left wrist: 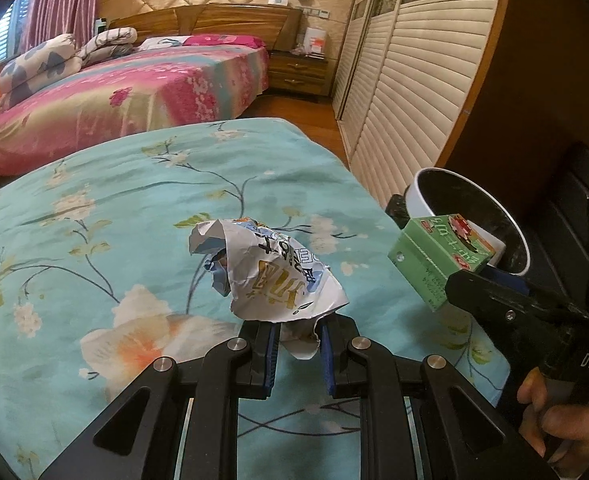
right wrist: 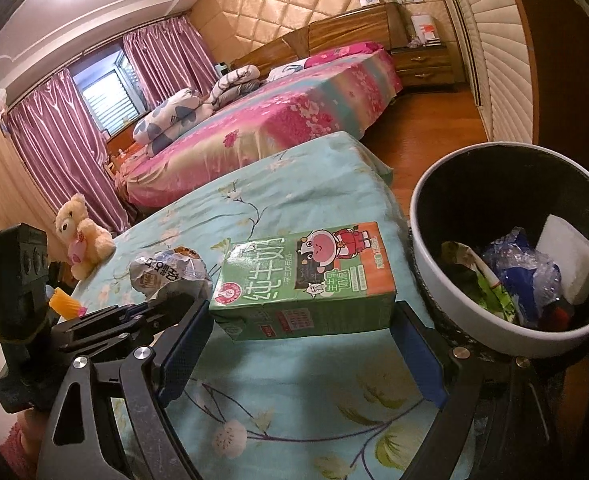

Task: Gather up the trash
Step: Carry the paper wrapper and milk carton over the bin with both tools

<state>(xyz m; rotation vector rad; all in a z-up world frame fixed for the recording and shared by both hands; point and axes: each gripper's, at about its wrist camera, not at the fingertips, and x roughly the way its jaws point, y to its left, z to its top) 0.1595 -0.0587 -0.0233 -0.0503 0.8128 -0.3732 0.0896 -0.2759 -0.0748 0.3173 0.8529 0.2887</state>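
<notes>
From the left wrist view, the left gripper [left wrist: 296,344] sits at the bottom centre, its fingers clenched on a lower flap of a crumpled wrapper [left wrist: 270,270], which stands above the flowered blue table [left wrist: 94,208]. The hold is on a thin edge only, so the paper could tear or slide out if the hand swings quickly. At the right of the frame the right gripper [left wrist: 474,276] carries a green milk carton [left wrist: 438,256] close to the white rim of the trash bin [left wrist: 474,224], and the two tools are near enough that a hurried move could knock them together. In the right wrist view, the right gripper [right wrist: 300,340] fills the bottom of the frame, its fingers spread wide and pressed on the two ends of the carton [right wrist: 302,280], which lies level in the middle. That grip looks light on smooth card, so a tilt could let the box pivot or drop onto the table [right wrist: 294,400] short of the bin [right wrist: 494,340] at the right. The bin already holds plastic and foam scraps; a carton let go on the rim could bounce out. The wrapper [right wrist: 170,272] shows at centre left, with the left gripper [right wrist: 166,312] below it.
</notes>
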